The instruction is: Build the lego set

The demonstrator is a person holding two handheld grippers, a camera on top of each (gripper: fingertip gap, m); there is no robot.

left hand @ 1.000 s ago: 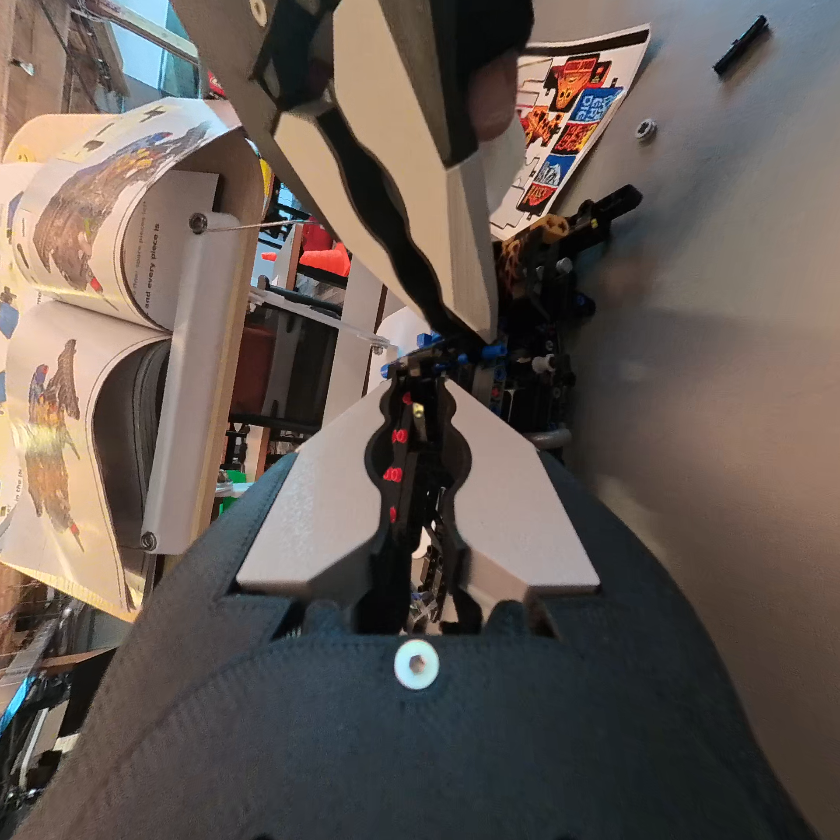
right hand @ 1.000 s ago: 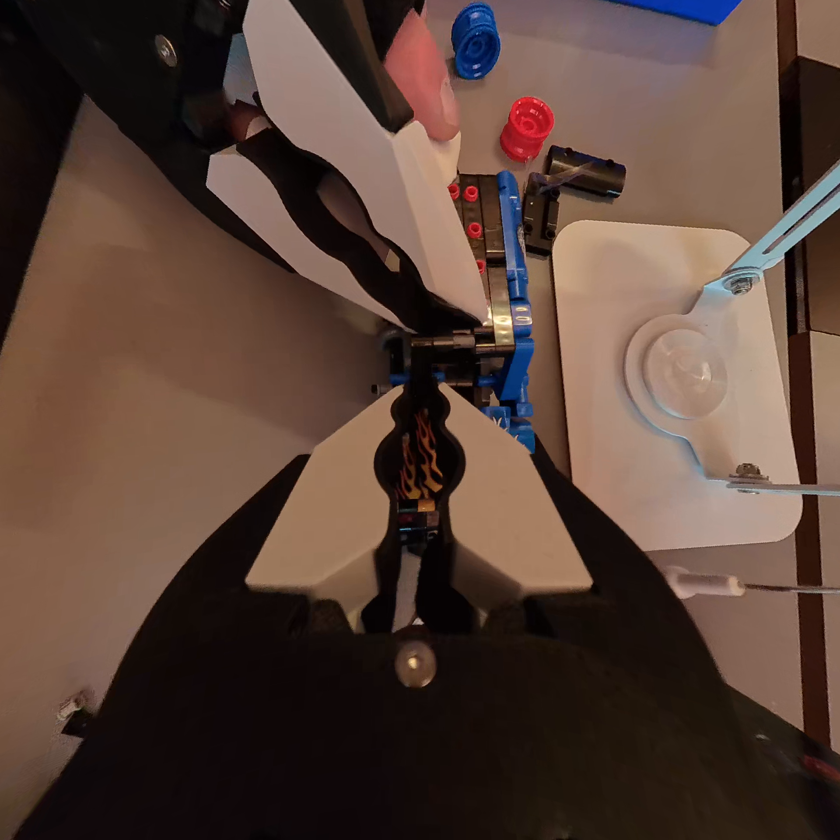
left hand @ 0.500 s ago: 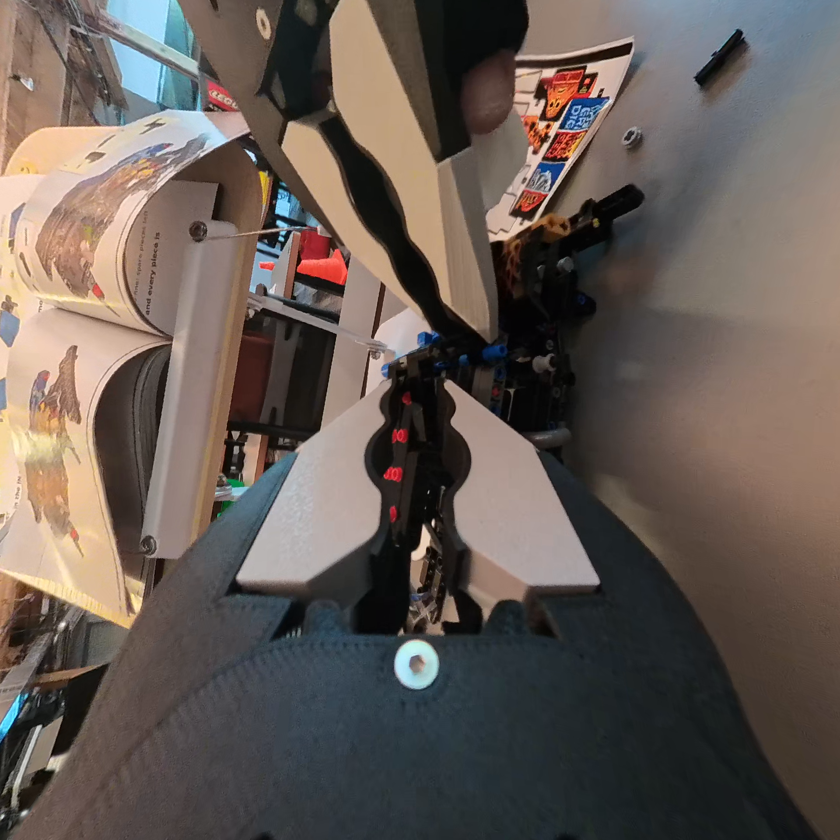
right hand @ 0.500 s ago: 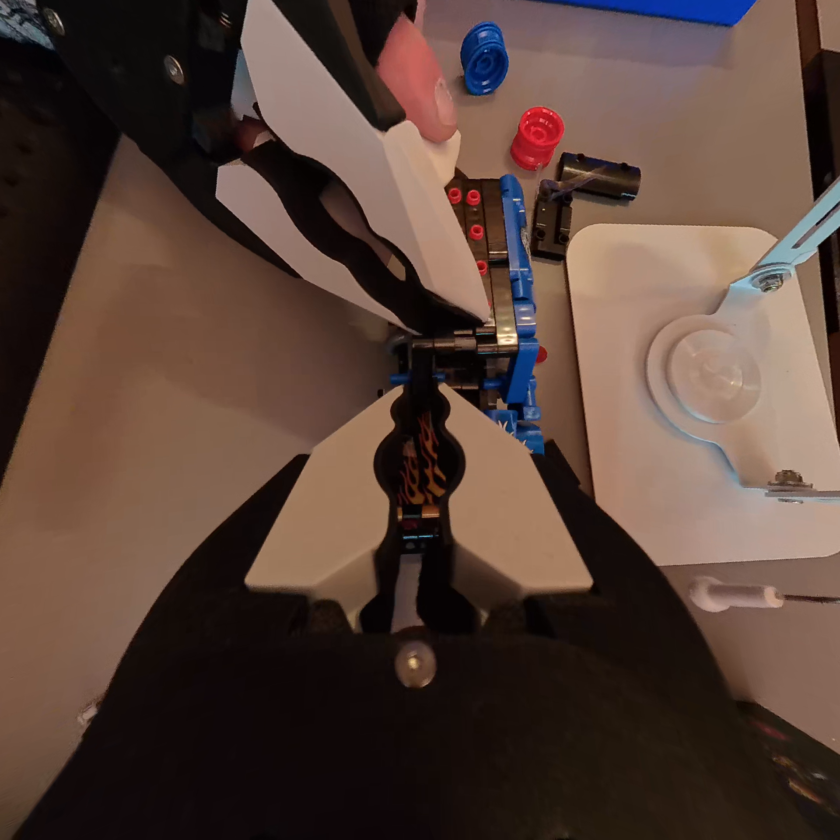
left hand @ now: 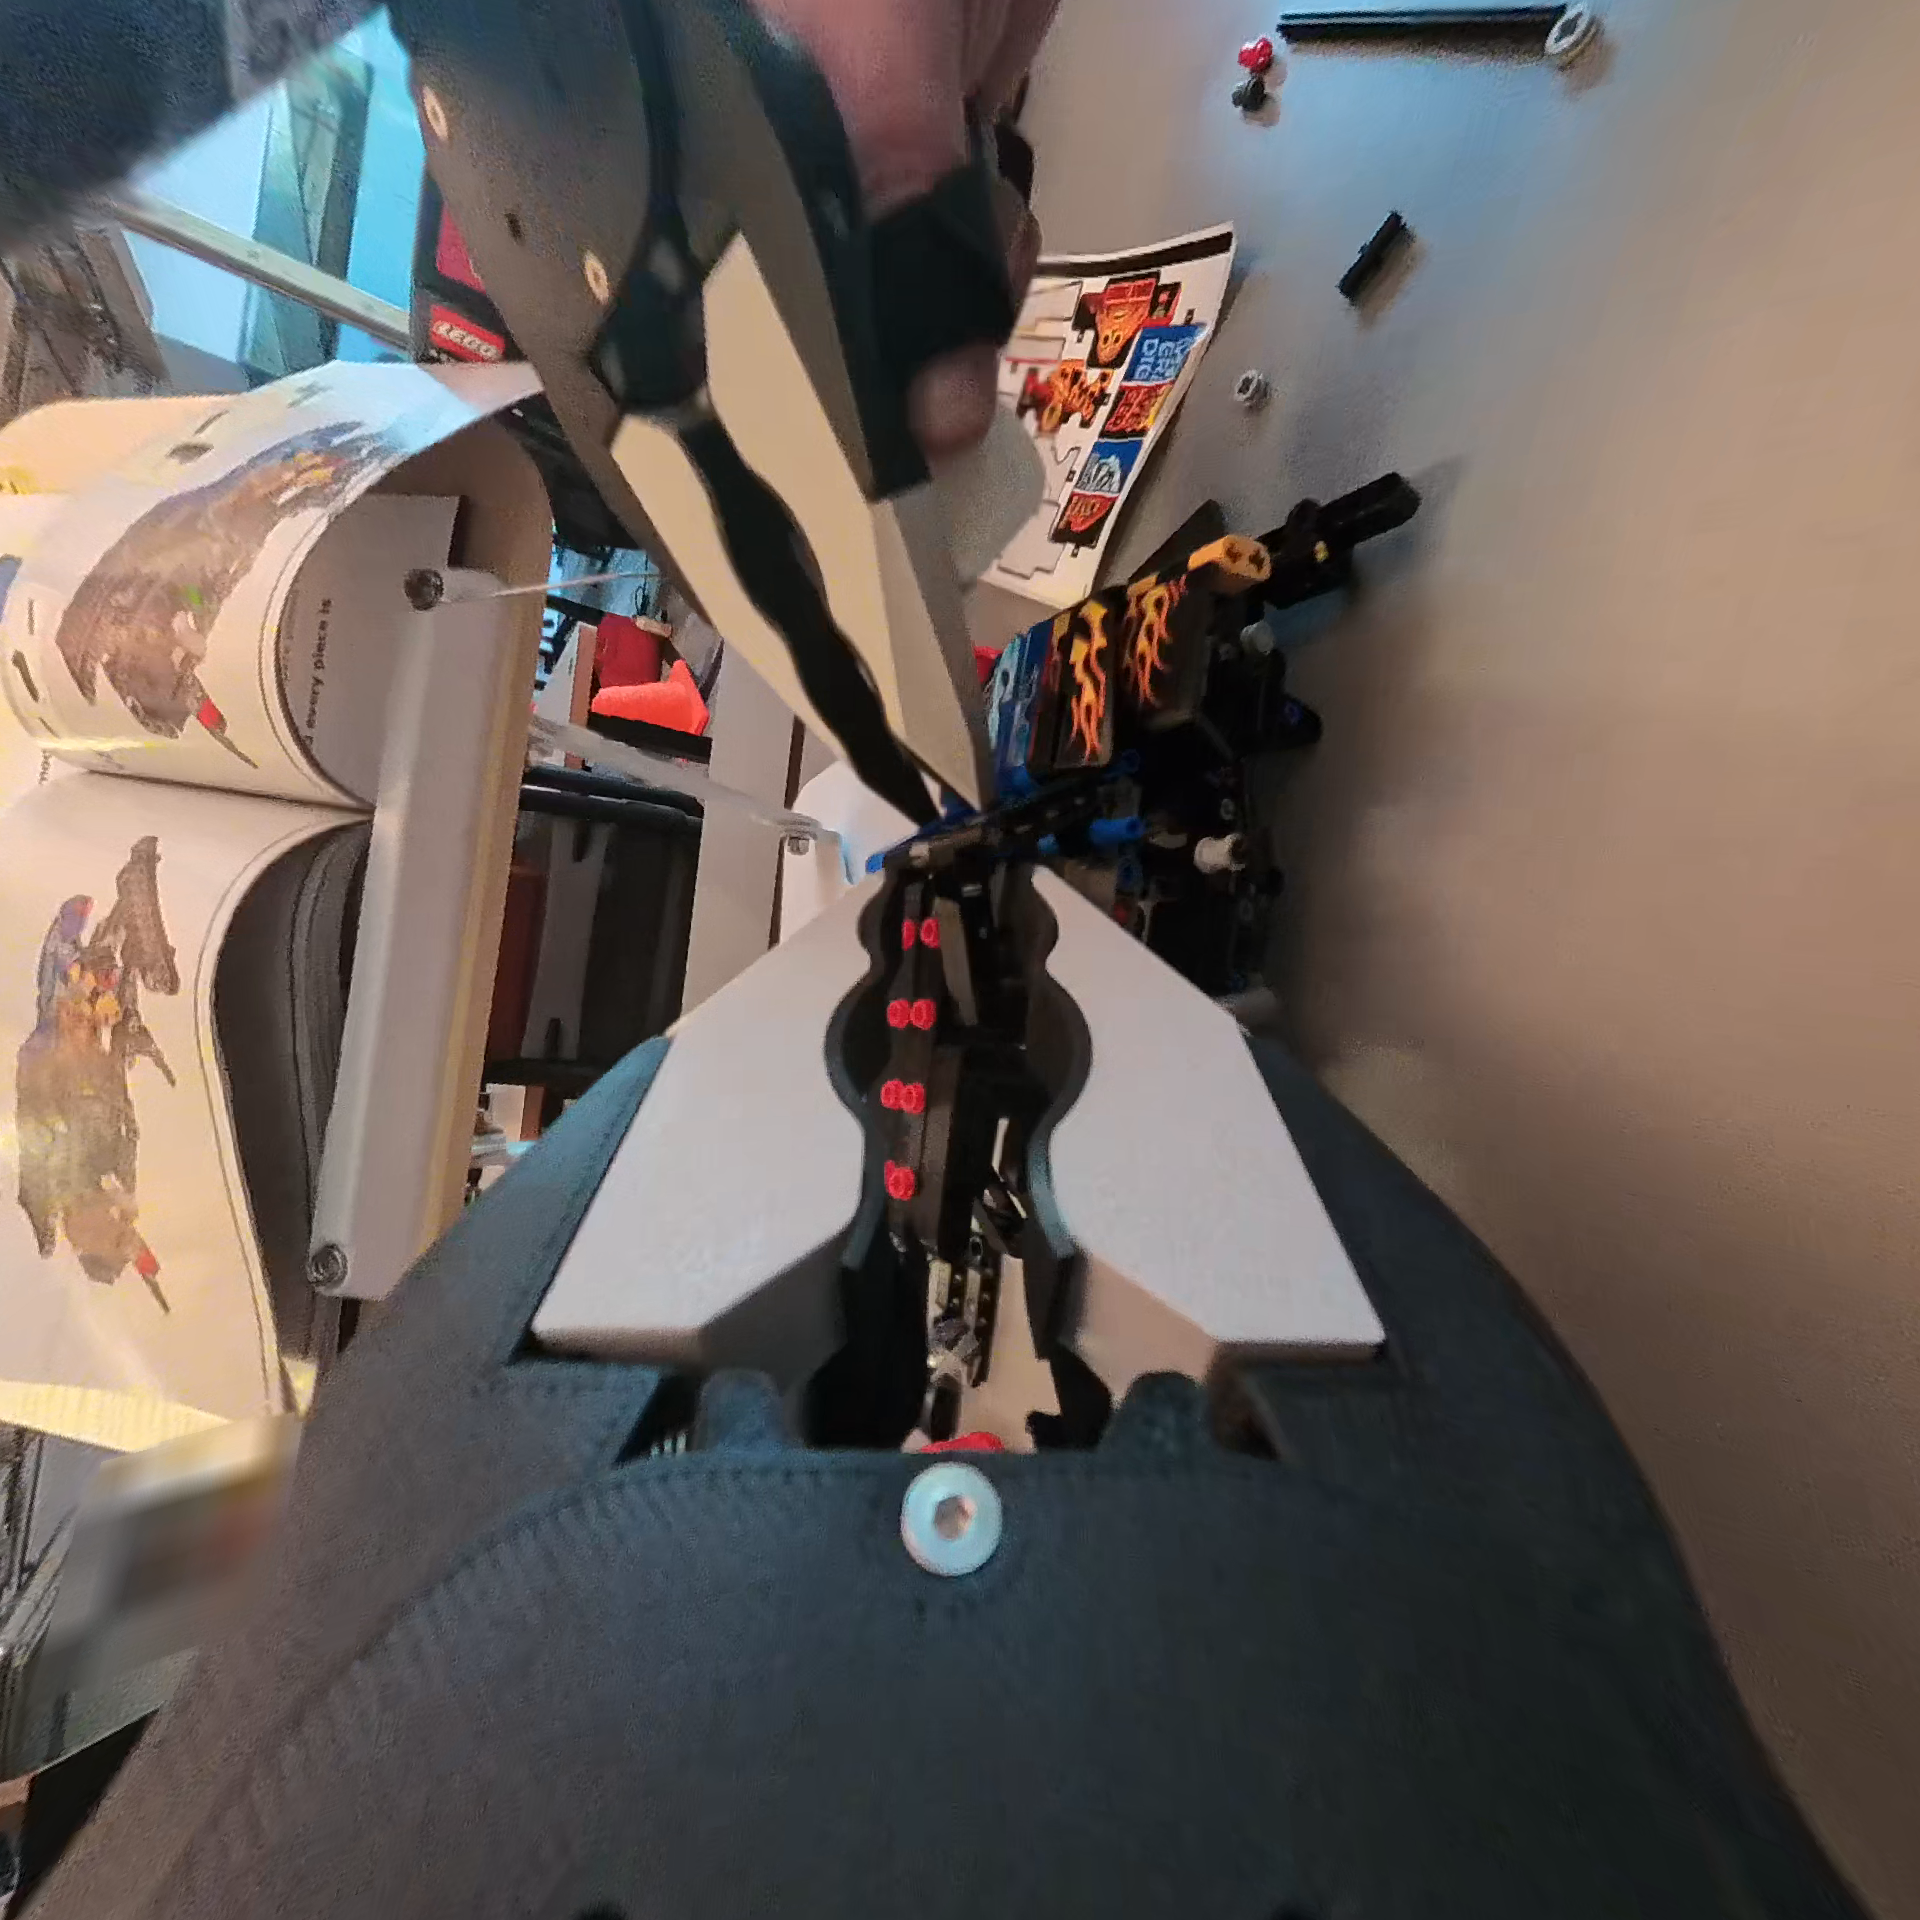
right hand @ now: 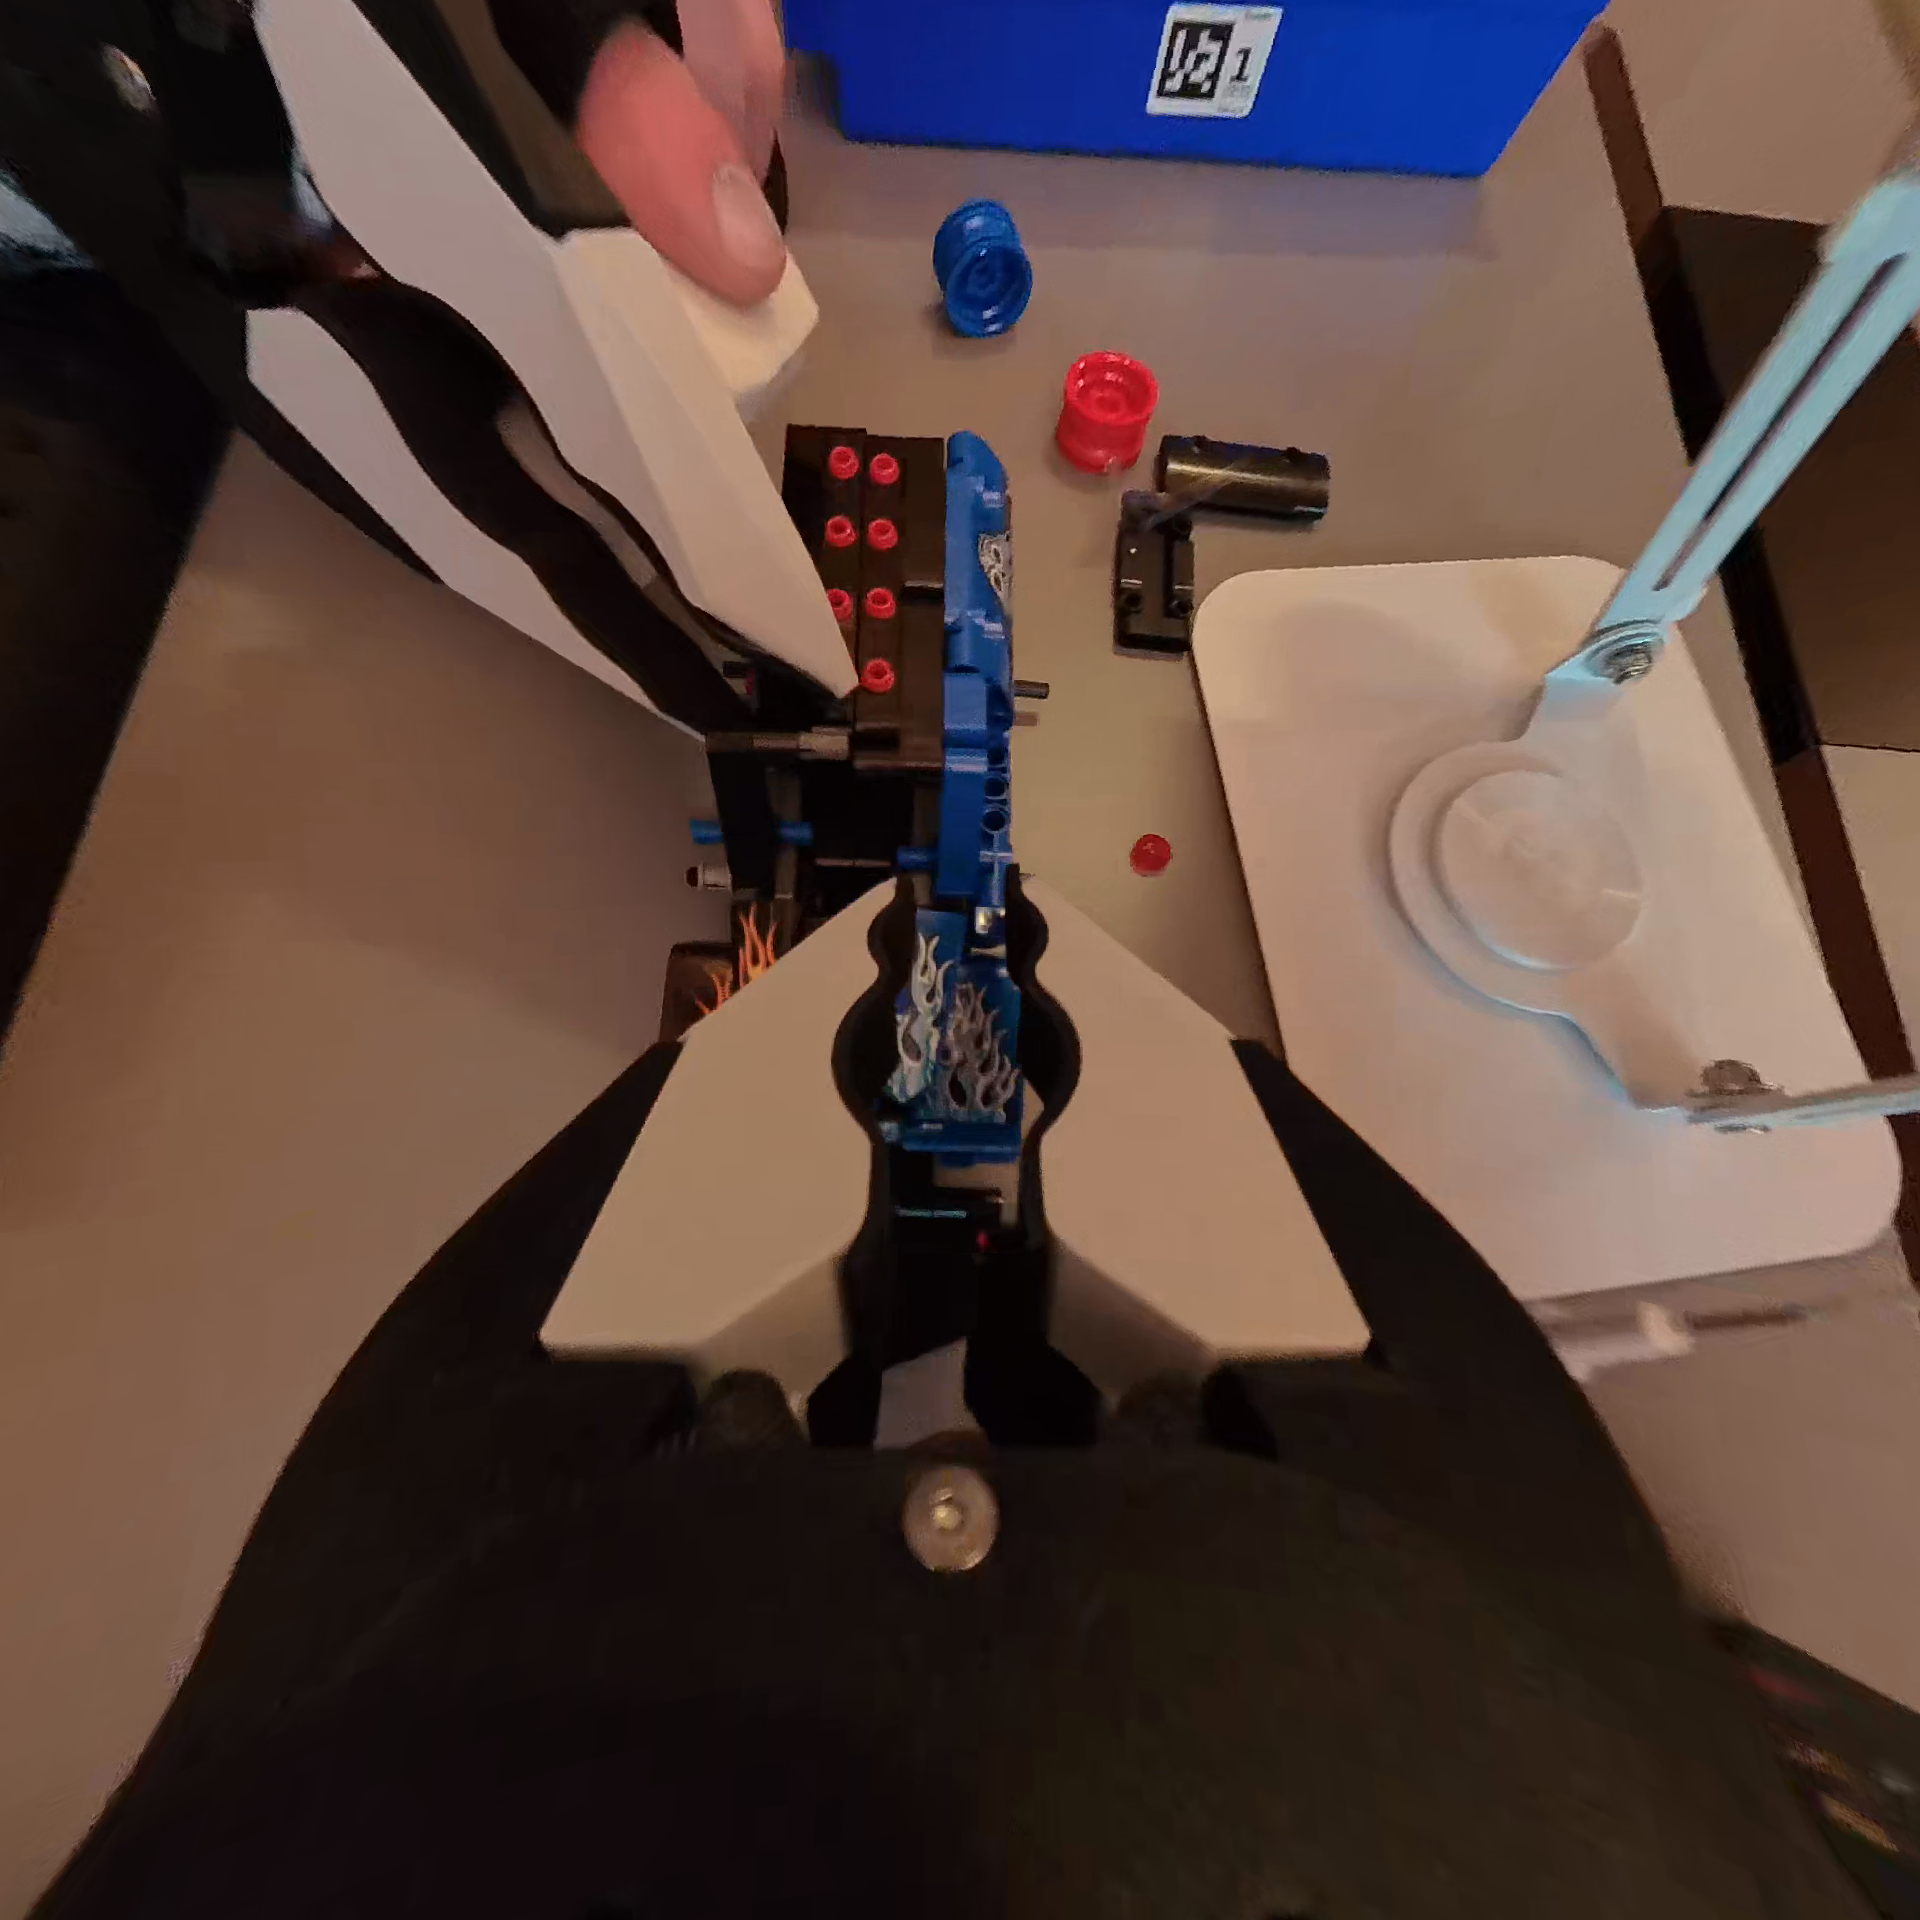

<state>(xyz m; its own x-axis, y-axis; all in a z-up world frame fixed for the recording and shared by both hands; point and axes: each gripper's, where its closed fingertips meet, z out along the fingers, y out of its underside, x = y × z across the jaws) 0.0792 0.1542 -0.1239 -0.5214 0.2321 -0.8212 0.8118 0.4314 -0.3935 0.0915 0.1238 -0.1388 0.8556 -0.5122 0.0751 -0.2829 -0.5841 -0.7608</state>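
Observation:
The lego model [left hand: 1132,665] is a black and blue vehicle body with flame panels, held over the grey table between both grippers. My left gripper [left hand: 956,883] is shut on its black section with red pins [left hand: 914,1013]. My right gripper [right hand: 956,894] is shut on the blue panel with white flames [right hand: 961,1039]. The right gripper [left hand: 951,800] enters the left wrist view from above, tips meeting mine. The left gripper [right hand: 821,696] enters the right wrist view from the upper left, at the red-pinned black section [right hand: 873,561]. A person's fingertip rests on each far gripper.
Loose on the table: a blue wheel [right hand: 982,265], a red wheel [right hand: 1107,410], black connectors [right hand: 1236,483], a small red stud [right hand: 1150,854], black axles [left hand: 1371,255]. A white stand base [right hand: 1455,727] is right, a blue box [right hand: 987,94] behind. A sticker sheet [left hand: 1122,395] and an open instruction booklet [left hand: 156,623] are nearby. My hands' fingertips stand some 4 centimetres from each other. The red wheel [right hand: 1107,410] is about 20 centimetres from both grippers' fingertips.
The right gripper held the black panel with orange flames; now it grips the blue flame panel. The model has turned, showing its flame panels to the left view. A red stud now shows beside it.

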